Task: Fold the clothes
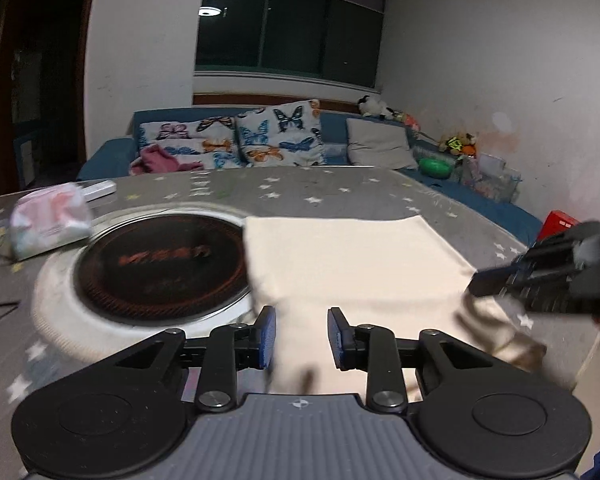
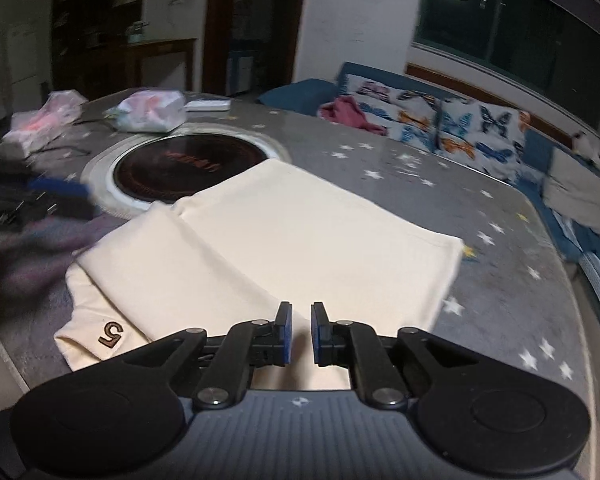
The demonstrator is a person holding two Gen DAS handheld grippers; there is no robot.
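Observation:
A cream garment (image 2: 284, 248) lies folded flat on the grey star-patterned table (image 2: 500, 280), with a sleeve bearing a brown "5" patch (image 2: 111, 336) at its near left. It also shows in the left wrist view (image 1: 356, 264), blurred near the front. My left gripper (image 1: 302, 334) is open and empty just above the garment's near edge. My right gripper (image 2: 301, 332) hovers over the garment's near edge with its jaws a narrow gap apart and nothing between them. The right gripper also appears at the right of the left wrist view (image 1: 476, 284), over the garment's right corner.
A round black cooktop with a white ring (image 1: 160, 264) is set in the table left of the garment. Plastic-wrapped packs (image 2: 148, 112) and a white remote (image 2: 208, 105) lie beyond it. A blue sofa with butterfly cushions (image 1: 260, 136) runs behind the table.

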